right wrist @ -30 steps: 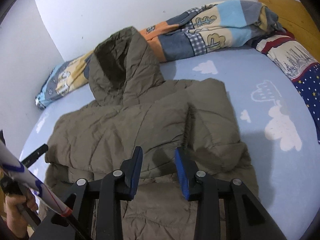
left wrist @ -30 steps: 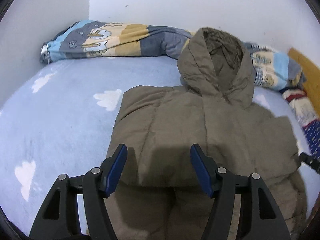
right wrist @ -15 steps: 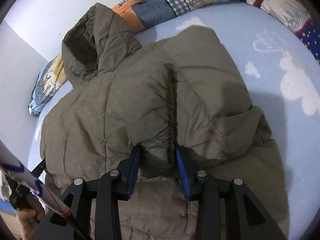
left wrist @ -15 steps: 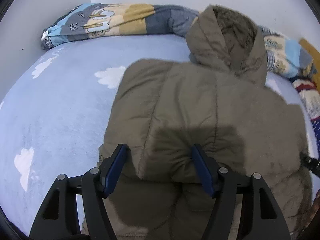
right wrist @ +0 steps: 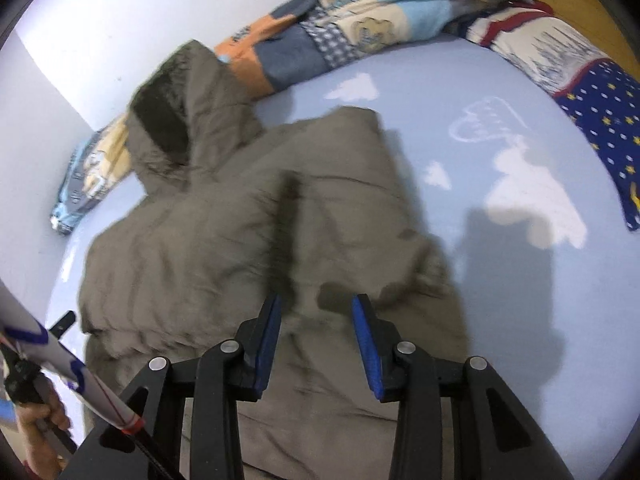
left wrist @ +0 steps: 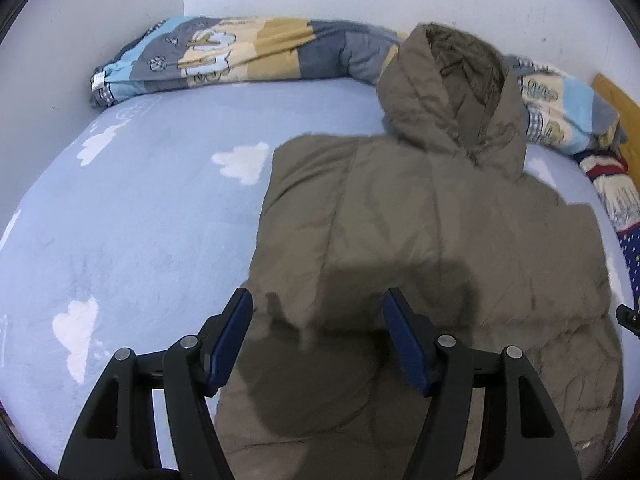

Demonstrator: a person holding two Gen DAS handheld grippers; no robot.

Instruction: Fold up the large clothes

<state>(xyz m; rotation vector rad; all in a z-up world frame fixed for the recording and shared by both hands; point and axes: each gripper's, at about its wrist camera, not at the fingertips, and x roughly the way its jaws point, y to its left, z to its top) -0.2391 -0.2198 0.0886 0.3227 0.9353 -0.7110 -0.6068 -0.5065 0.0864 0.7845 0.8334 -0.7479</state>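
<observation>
Both tongs released above the folded jacket

The olive jacket [left wrist: 432, 240] lies on the bed [left wrist: 140, 220], sleeves folded in; left tongs [left wrist: 318, 332] and right tongs [right wrist: 316, 336], half a second ago pinching fabric, now gape empty, raised off it.

Even, cool indoor light fills both fisheye views, with dark vignetted corners and strongly bowed edges. The left wrist view is fairly sharp; the right is smeared by motion blur (worst across the jacket [right wrist: 224, 240]). Soft shadows of the grippers fall on the jacket and the bedsheet [right wrist: 500, 220]. No glare.
</observation>
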